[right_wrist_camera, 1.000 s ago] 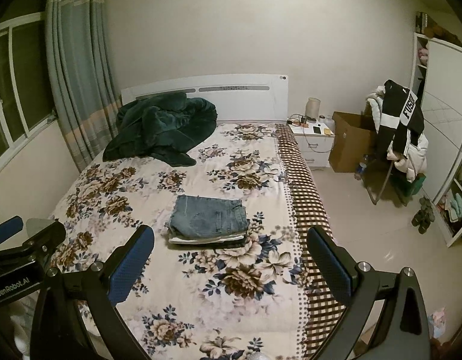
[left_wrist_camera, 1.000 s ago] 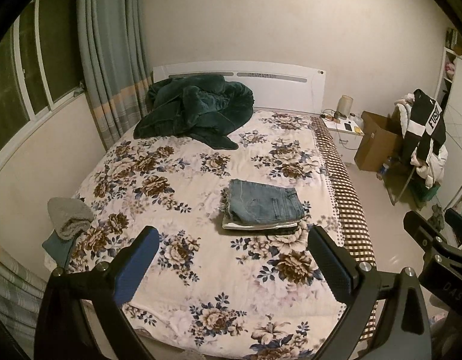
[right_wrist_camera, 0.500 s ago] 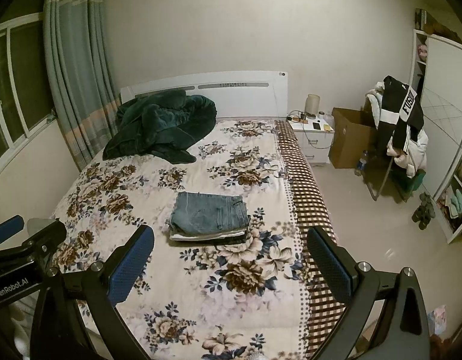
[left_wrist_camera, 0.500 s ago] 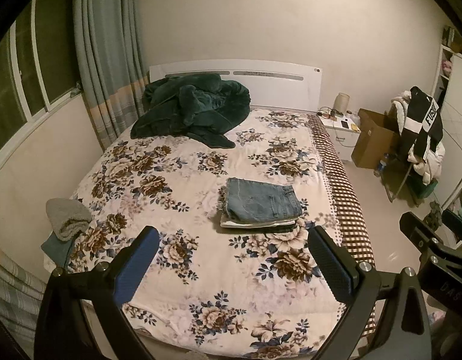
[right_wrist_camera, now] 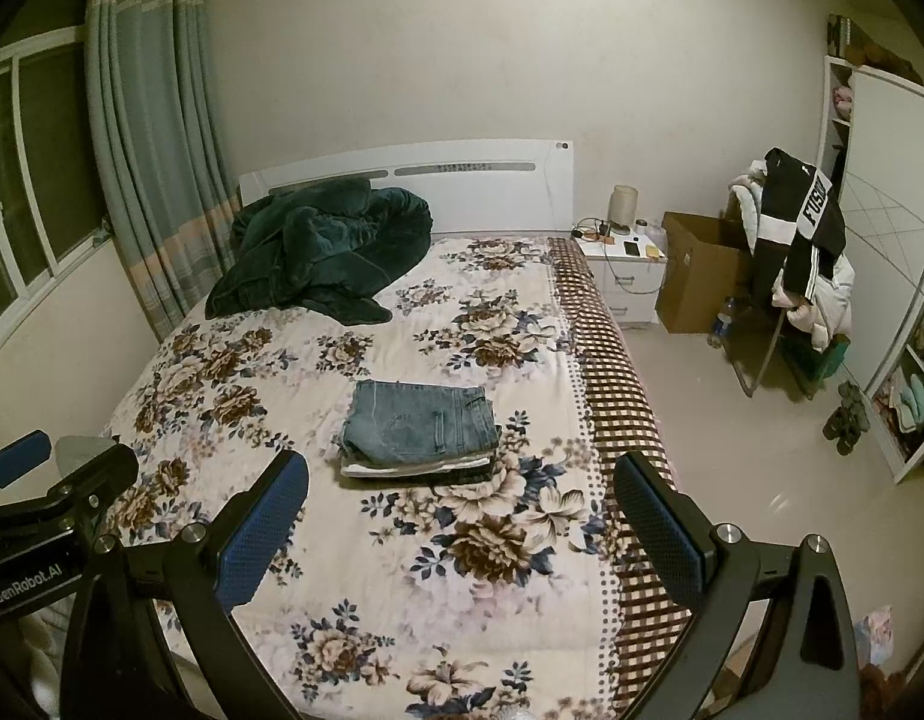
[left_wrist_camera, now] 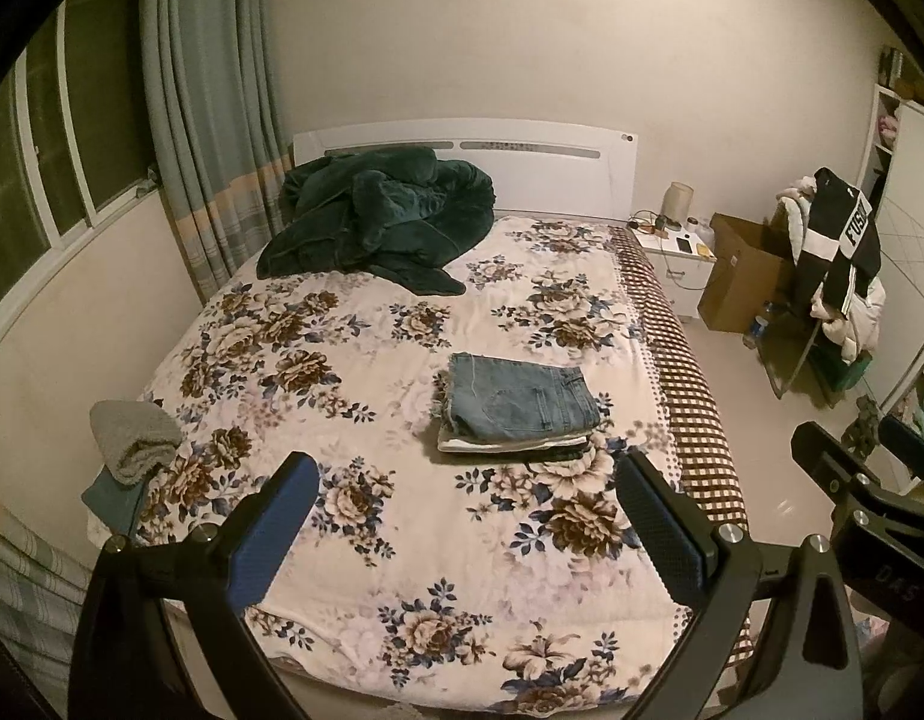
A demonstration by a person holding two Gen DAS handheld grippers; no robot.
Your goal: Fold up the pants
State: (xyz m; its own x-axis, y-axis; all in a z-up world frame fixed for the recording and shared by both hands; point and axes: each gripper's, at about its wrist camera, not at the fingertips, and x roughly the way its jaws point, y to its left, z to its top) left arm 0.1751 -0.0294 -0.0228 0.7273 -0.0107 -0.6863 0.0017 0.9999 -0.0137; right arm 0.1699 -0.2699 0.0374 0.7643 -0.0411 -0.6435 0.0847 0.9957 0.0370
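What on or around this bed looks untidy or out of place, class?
The dark green blanket lies crumpled by the headboard, and clothes hang heaped over a chair. The folded jeans sit squarely on their small stack.

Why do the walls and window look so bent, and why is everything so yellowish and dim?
Left wrist view: a fisheye lens bows the window frame and curtain and blacks out the corners. Right wrist view: same bending on the wardrobe; warm indoor light tints the wall, and a small glare spot sits on the floor. Both views: the folded jeans look sharp, with soft shadows.
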